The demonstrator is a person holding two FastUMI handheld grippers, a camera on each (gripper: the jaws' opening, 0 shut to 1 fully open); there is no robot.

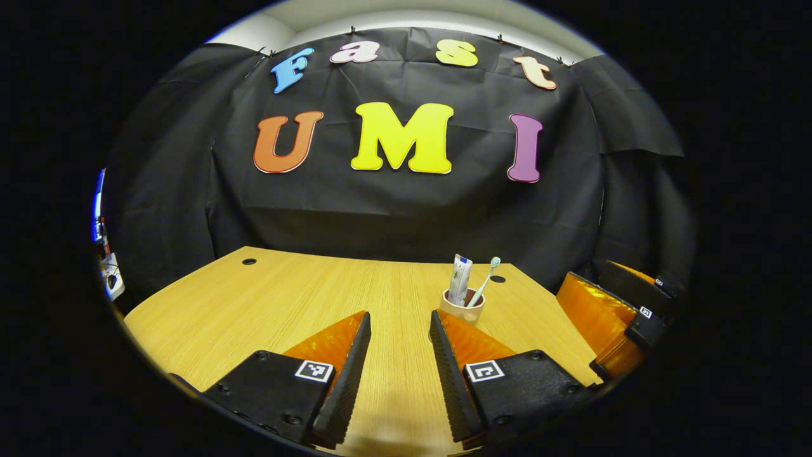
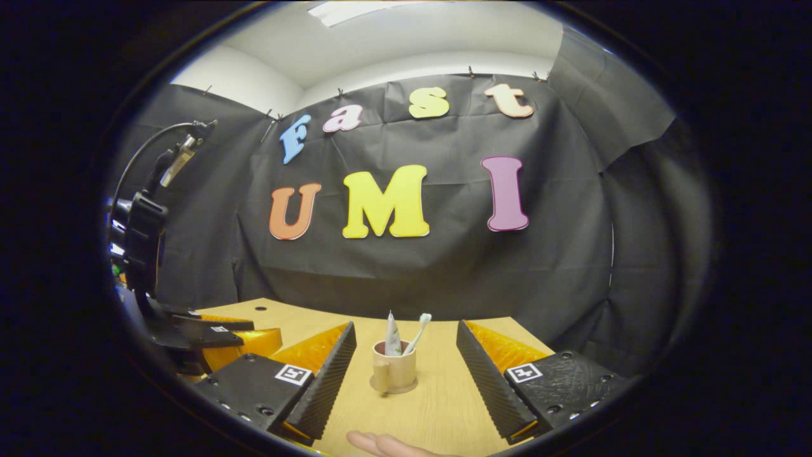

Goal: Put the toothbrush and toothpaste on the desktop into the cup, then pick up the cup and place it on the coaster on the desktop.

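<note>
Cup (image 1: 464,306): lower centre-right of left gripper view, upright on desk (image 1: 254,304), just past the tip of the right-hand finger; base hidden behind that finger, coaster not made out here.
Toothpaste (image 1: 459,279): standing in cup, long axis near vertical, cap end up.
Toothbrush (image 1: 486,280): in cup beside toothpaste, leaning to frame right, bristle head on top.
Left gripper (image 1: 399,346): bottom centre, jaws wide apart, nothing between them but bare desk; cup lies ahead and slightly right of the gap.
Right gripper (image 1: 612,317): seen at right edge of same view, well apart from cup.

Cup (image 2: 393,368): lower centre of right gripper view, seated on coaster (image 2: 394,386), a thin round disc showing as a rim under the base.
Toothpaste (image 2: 392,335): upright in cup, seen edge-on.
Toothbrush (image 2: 418,333): leaning toward frame right, head up.
Right gripper (image 2: 406,355): jaws spread wide, holding nothing; cup dead ahead between the two fingers, clear of both.
Left gripper (image 2: 216,330): far left of view, off to the side of cup.
Hand (image 2: 387,444): bare fingertips at bottom edge, on the desk.

Key relation: cup centred on right gripper's axis, offset for left; right appears better lined up.
State of task: both items in cup, cup on coaster, as the task sentence wants; nothing gripped.
</note>
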